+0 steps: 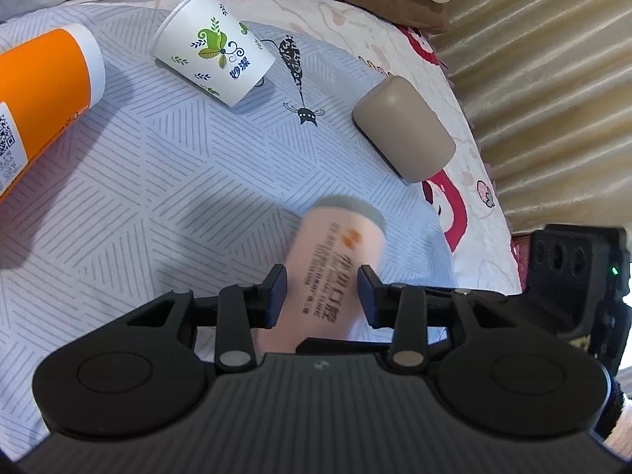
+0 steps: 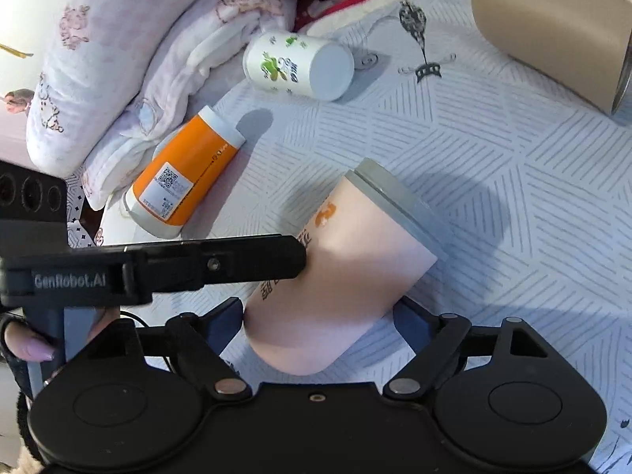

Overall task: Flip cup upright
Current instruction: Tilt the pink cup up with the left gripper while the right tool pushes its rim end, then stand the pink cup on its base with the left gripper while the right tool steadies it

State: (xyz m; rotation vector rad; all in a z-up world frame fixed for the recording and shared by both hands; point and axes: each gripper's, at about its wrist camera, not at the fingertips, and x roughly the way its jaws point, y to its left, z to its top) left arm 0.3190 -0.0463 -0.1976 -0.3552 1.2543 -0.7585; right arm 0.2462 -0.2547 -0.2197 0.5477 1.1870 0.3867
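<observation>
A pale pink cup (image 1: pixel 335 260) with a grey band at its far end and orange print sits between the fingers of both grippers, tilted above the bedsheet. It looks blurred in the left wrist view. My left gripper (image 1: pixel 322 296) is closed on its sides. In the right wrist view the pink cup (image 2: pixel 355 260) fills the middle. My right gripper (image 2: pixel 320 324) has a finger on each side of its lower body. The left gripper's finger (image 2: pixel 252 262) presses the cup from the left.
A white paper cup with green leaf print (image 1: pixel 215 51) (image 2: pixel 296 65) lies on its side. An orange bottle (image 1: pixel 35 94) (image 2: pixel 185 173) and a beige cup (image 1: pixel 403 126) (image 2: pixel 553 27) also lie on the striped sheet (image 1: pixel 158 197). Pillows (image 2: pixel 98 59) lie at left.
</observation>
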